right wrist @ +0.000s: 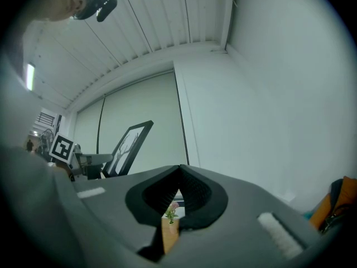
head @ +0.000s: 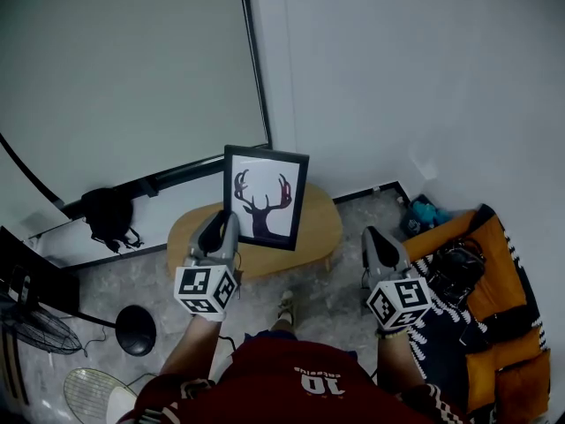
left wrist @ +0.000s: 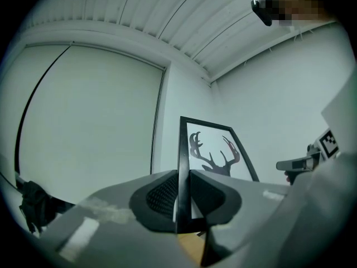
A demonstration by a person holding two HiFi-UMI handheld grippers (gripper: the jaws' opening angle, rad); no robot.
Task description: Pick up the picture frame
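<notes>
— Where does it all stand?

— The oval wooden table (head: 322, 226) sits low in front of the person, and the picture frame (head: 265, 197) stands upright over it. From above the frame looks raised off the wood, though I can't be certain its bottom edge is clear of the top.

— Who has it?

— The left claw (left wrist: 183, 177), alone. It reaches in level, and its jaws are clamped on the frame's left side bar, in the lower half. The right claw (right wrist: 179, 171) hangs well apart to the right, jaws closed tip to tip with nothing in them.

— So how to make a good job of the lift?

— I'd say the grip is the worry. It's one thin bar, pinched off-centre, with the whole weight hanging out to the right. The frame will want to swing down about the pads. So raise it straight and slowly, with the wrist level, no rolling and firm pressure. If it sags, the right claw could open and take the free right bar.

— And which way does it point?

— It's portrait: the long axis runs up and down, top edge uppermost, leaning only slightly. The deer print (head: 260, 210) faces the person and can also be seen at a slant from the right claw's side.
</notes>
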